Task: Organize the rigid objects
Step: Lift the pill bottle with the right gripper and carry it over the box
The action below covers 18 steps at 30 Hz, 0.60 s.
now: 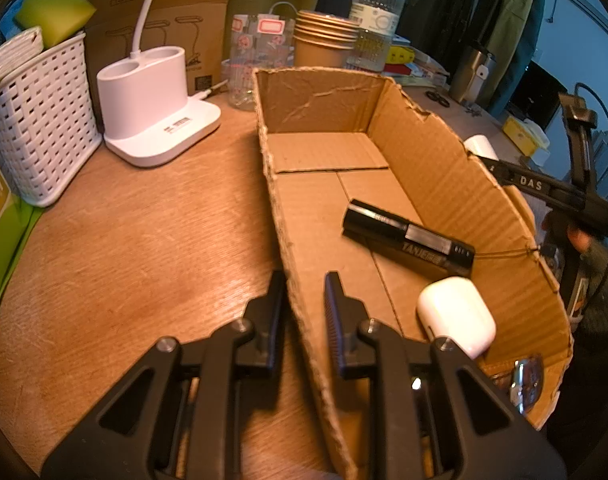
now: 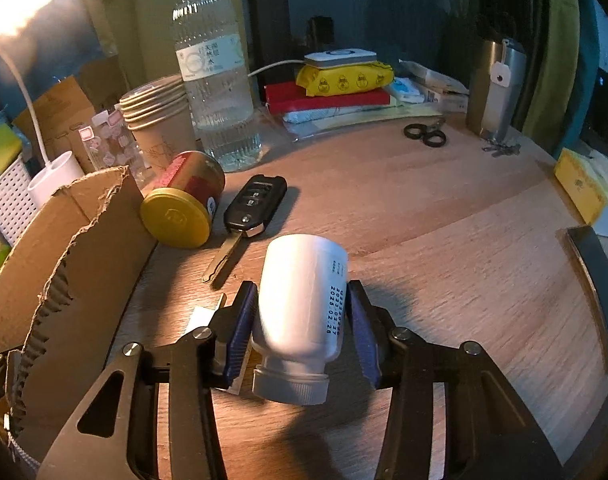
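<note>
An open cardboard box (image 1: 444,184) lies on the wooden table. Inside it are a black tube (image 1: 408,238), a white earbud case (image 1: 456,316) and a shiny metal item (image 1: 526,380) at the near corner. My left gripper (image 1: 304,312) straddles the box's left wall, jaws closed on it. My right gripper (image 2: 302,320) is shut on a white pill bottle (image 2: 304,304), cap toward the camera, held just above the table beside the box (image 2: 64,248). A car key (image 2: 248,216) and a gold-lidded red jar (image 2: 184,204) lie ahead of it.
A white lamp base (image 1: 152,104), a white basket (image 1: 36,120), stacked paper cups (image 1: 324,36) and a water bottle (image 2: 216,80) stand behind. Books with a yellow pack (image 2: 344,76), a steel tumbler (image 2: 496,88), black rings (image 2: 424,134) and a yellow box (image 2: 580,188) sit farther right.
</note>
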Motion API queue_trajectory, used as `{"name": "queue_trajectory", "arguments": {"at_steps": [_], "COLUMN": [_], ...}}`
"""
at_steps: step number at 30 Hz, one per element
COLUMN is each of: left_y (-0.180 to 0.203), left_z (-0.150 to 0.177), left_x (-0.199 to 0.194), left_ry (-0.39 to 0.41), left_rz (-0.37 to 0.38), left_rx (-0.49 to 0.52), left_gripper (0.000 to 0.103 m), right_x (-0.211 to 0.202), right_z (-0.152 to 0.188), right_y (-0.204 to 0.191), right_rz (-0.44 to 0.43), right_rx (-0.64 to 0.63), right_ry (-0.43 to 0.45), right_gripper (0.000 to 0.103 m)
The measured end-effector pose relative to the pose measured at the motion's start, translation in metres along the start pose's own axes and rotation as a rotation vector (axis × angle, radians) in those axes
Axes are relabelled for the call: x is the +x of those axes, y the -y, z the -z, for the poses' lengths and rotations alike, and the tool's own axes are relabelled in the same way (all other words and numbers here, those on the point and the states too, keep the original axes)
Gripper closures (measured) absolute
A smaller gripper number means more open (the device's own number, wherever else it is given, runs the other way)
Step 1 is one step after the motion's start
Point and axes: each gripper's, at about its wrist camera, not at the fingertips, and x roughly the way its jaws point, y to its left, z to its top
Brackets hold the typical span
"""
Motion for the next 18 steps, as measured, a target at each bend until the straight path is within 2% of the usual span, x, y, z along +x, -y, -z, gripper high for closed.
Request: {"name": "queue_trajectory", "arguments": {"at_steps": [7,18], "left_y": [0.0,0.0], "left_z": [0.0,0.0], "left_x": [0.0,0.0], "left_ry": [0.0,0.0], "left_rz": [0.0,0.0], "left_rx": [0.0,0.0], "left_gripper": [0.082,0.082], "right_x": [-0.021,-0.055], "right_z": [-0.003,-0.007], "right_y": [-0.005,-0.034], "right_rz": [-0.009,-0.034], "right_rx": [-0.009,-0.083], "right_ry": [0.052,0.124], "right_gripper": [0.056,0.057]}}
